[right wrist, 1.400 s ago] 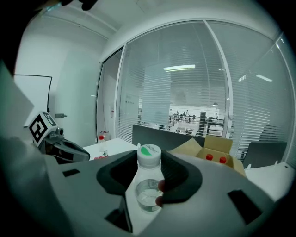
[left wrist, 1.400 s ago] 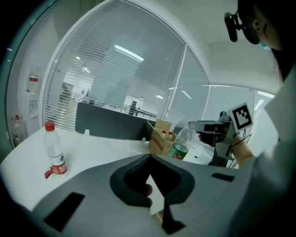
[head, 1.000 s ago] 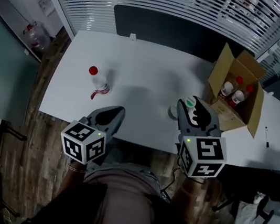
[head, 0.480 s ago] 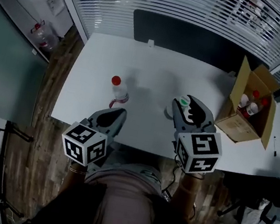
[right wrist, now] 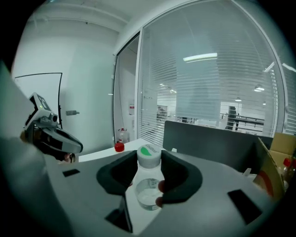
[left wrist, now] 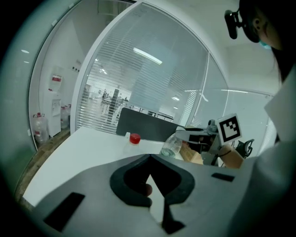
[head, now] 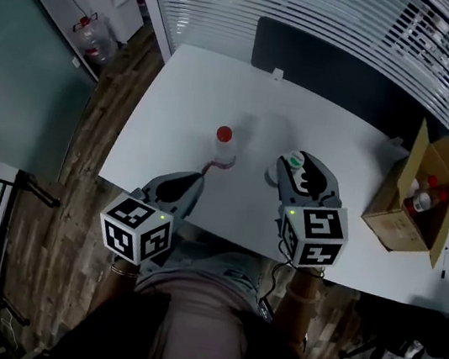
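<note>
A white table [head: 183,95] was seen from above, and a brown box [head: 391,212] was set at its right end. The right gripper [head: 304,172] was held over the table's near side and was pinched on a green-cap bottle [right wrist: 148,190]. The left gripper [left wrist: 150,159] was held by the near edge with its jaws pressed together and empty, and a red-cap bottle [head: 224,145] was stood on the table just ahead.
</note>
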`<state>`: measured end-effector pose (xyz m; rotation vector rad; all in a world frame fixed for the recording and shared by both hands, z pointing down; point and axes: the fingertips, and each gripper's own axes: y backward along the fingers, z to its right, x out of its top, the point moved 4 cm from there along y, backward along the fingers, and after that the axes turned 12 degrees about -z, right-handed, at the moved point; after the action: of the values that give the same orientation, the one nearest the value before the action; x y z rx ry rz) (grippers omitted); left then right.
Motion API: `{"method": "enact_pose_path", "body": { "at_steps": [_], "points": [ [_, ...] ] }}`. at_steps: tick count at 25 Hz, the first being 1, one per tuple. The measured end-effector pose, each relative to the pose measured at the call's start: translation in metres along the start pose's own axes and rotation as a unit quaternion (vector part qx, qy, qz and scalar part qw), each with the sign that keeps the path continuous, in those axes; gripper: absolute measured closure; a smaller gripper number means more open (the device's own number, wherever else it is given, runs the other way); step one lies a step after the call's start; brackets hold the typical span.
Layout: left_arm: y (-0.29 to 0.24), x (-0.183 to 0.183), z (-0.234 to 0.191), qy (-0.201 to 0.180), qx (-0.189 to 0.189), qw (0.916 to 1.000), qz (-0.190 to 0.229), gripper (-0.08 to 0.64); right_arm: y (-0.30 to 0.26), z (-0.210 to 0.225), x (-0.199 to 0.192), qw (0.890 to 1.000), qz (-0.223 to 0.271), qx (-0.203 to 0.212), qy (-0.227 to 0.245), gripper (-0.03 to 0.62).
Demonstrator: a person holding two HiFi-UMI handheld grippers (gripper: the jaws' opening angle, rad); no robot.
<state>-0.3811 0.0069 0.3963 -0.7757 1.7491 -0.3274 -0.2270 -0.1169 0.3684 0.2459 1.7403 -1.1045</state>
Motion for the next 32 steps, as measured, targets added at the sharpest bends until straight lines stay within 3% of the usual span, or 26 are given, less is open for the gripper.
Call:
{"method": "enact_pose_path", "body": {
  "at_steps": [13, 32],
  "points": [
    [0.016, -0.008, -0.032, 0.030, 0.032, 0.9990, 0.005, 0.554, -0.059, -0.023, -0.018, 0.999, -0.027, 0.032, 0.025, 0.423],
    [0.010, -0.008, -0.029, 0.033, 0.007, 0.9994, 0.004, 0.554, -0.069, -0.023, -0.025, 0.998, -0.045, 0.049, 0.002, 0.422]
  ]
}}
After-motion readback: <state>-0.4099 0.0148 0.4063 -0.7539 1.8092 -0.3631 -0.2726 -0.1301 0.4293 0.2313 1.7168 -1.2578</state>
